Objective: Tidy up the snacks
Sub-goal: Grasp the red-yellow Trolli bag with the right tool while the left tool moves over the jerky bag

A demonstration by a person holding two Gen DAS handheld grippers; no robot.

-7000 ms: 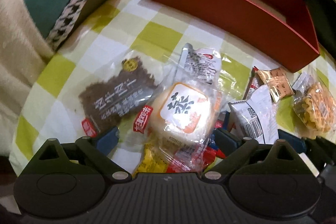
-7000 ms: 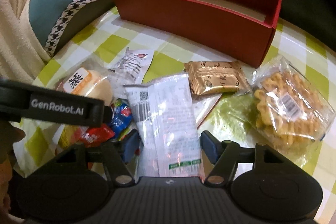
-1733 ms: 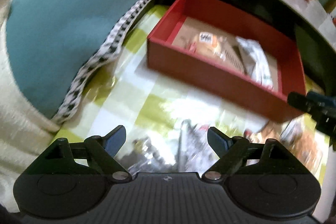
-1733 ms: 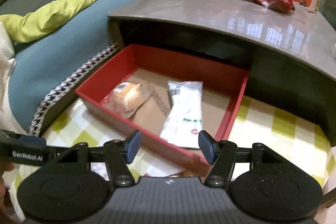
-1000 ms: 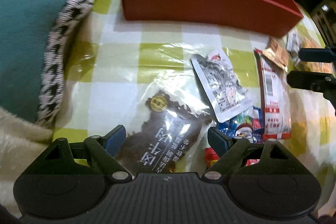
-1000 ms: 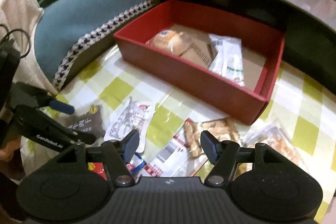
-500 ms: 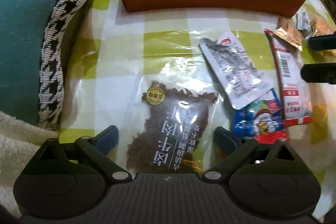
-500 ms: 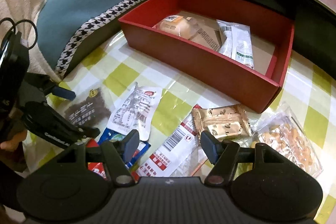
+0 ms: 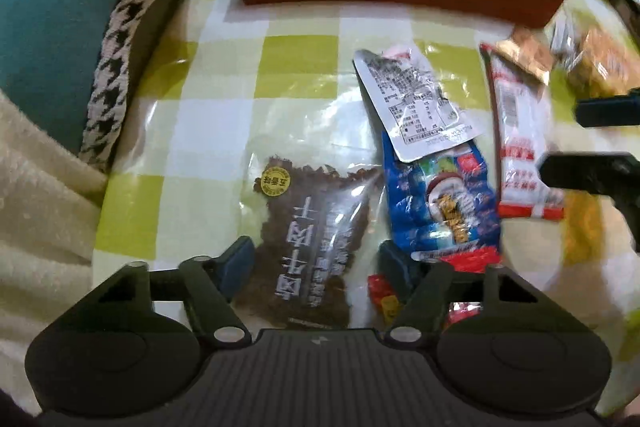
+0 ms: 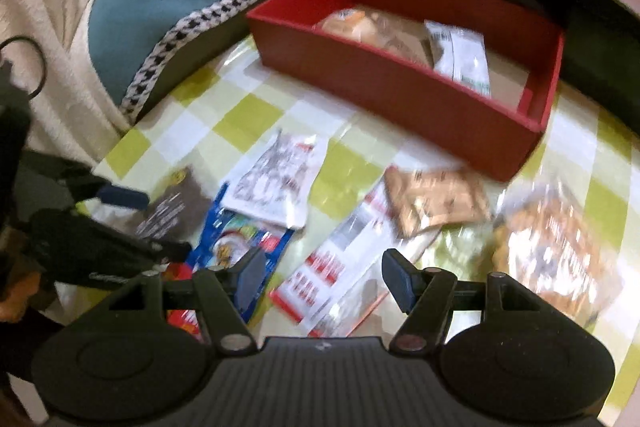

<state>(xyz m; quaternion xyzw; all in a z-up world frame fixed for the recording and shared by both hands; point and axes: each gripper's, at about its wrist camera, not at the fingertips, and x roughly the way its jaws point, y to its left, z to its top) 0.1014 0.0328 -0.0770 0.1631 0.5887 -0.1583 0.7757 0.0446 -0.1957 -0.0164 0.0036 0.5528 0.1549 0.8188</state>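
Blue packet [image 9: 438, 205] beside brown packet [image 9: 312, 239]; white sachet [image 9: 412, 103] overlapping blue.

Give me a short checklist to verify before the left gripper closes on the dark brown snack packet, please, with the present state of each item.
1. Left gripper open: ok, the fingers stand apart.
2. Dark brown packet between the fingers: ok, its near end lies in the gap.
3. Packet free of neighbours: cannot tell; the blue packet lies very close beside it.
4. Red box has room: ok, bare floor shows beside the white packet.
5. Right gripper out of the way: ok, open over the red-and-white packet, holding nothing.
6. View sharp: not ok, right wrist view is blurred.
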